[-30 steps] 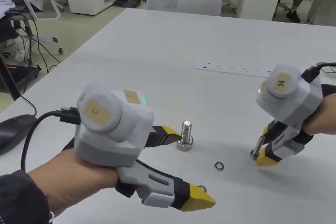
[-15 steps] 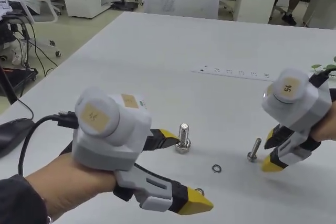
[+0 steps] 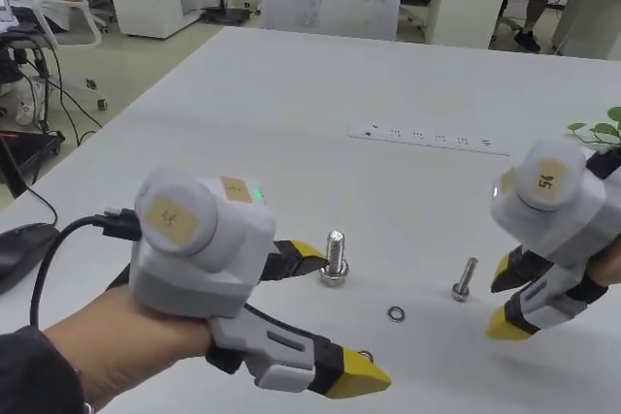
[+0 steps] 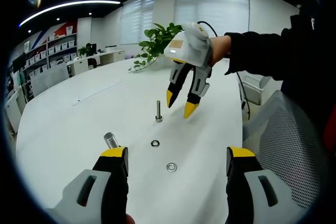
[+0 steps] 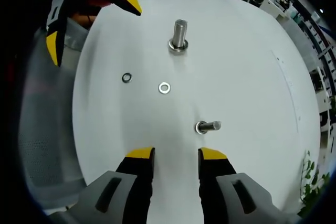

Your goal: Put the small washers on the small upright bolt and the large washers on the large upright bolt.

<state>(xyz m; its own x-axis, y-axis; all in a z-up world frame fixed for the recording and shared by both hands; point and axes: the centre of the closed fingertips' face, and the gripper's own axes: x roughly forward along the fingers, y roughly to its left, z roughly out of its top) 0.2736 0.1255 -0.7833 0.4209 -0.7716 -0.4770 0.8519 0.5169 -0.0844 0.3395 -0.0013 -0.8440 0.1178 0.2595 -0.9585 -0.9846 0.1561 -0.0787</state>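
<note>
The large upright bolt (image 3: 335,257) (image 4: 110,140) (image 5: 178,34) stands just beside the upper finger of my left gripper (image 3: 335,315) (image 4: 177,153), which is open and empty. To its right stands the small upright bolt (image 3: 464,278) (image 4: 158,111) (image 5: 207,126). One washer (image 3: 396,314) (image 4: 155,143) (image 5: 164,87) lies flat between the two bolts. A second washer (image 3: 366,356) (image 4: 171,167) (image 5: 126,77) lies by my left gripper's lower fingertip. A short way right of the small bolt, my right gripper (image 3: 505,298) (image 5: 176,153) hangs open and empty.
A white power strip (image 3: 427,138) lies across the white table (image 3: 291,123) farther back. A black cable and a mouse (image 3: 19,249) sit at the left edge. A plant (image 3: 604,128) shows at the right. Chairs and desks stand beyond the table.
My right gripper has drawn back to the right, away from the small bolt, which stands free. The left gripper has kept its place. The head camera has shifted a little.
</note>
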